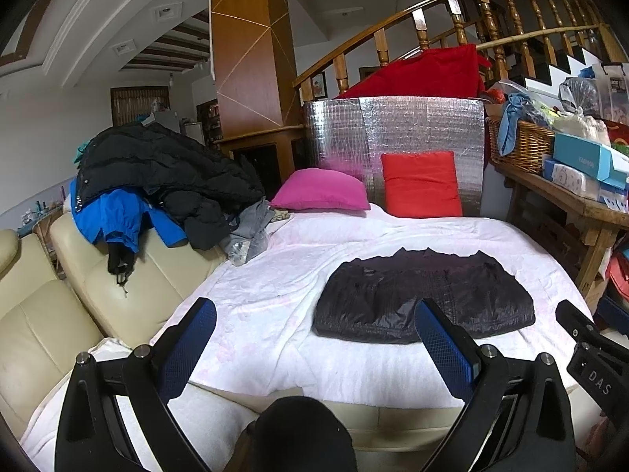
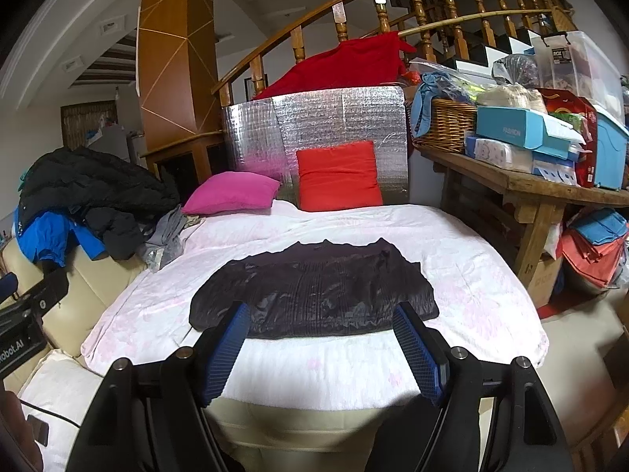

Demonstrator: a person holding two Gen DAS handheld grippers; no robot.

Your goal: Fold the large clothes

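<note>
A dark, shiny black jacket (image 1: 424,299) lies folded into a flat rectangle on the white and pink bedspread (image 1: 275,275); it also shows in the right wrist view (image 2: 314,295). My left gripper (image 1: 314,322) is open and empty, held above the bed's near edge, to the left of the jacket. My right gripper (image 2: 322,322) is open and empty, held just in front of the jacket's near edge. The right gripper's body shows at the right edge of the left wrist view (image 1: 589,354).
A pile of black and blue coats (image 1: 157,181) lies on the cream sofa (image 1: 59,295) at the left. A pink pillow (image 1: 322,188) and a red pillow (image 1: 420,185) lean at the bed's head. A cluttered wooden table (image 2: 530,185) stands at the right.
</note>
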